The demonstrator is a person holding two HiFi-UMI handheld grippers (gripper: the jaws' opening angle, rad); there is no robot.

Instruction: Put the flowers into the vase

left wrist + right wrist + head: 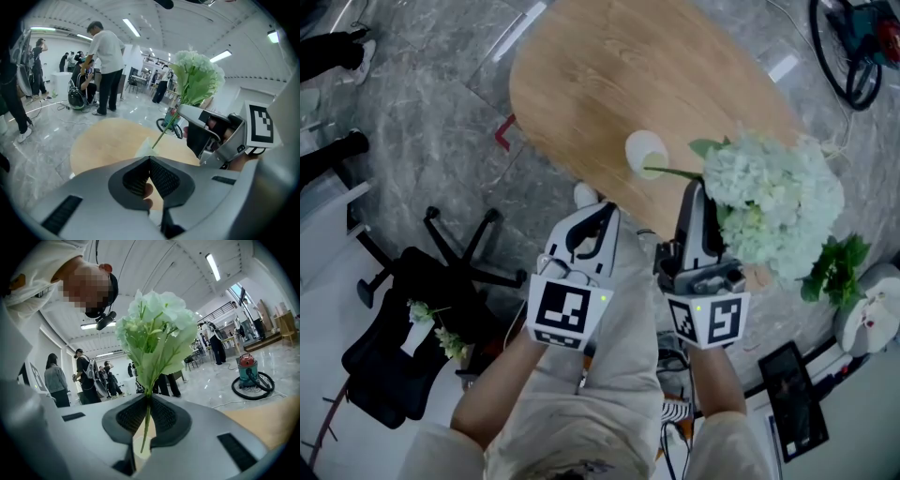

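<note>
Flowers (157, 329), stem clenched between right gripper (149, 399) jaws; left gripper (150, 159) jaws together, apparently empty.

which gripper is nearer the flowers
Right. The right gripper is shut on the flowers by the stem; the left gripper, shut and empty, is apart from them at their left.

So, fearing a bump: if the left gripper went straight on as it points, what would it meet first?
The left gripper would probably meet the wooden table, just beside the white vase; depth is unclear, so it might clip the vase.
</note>
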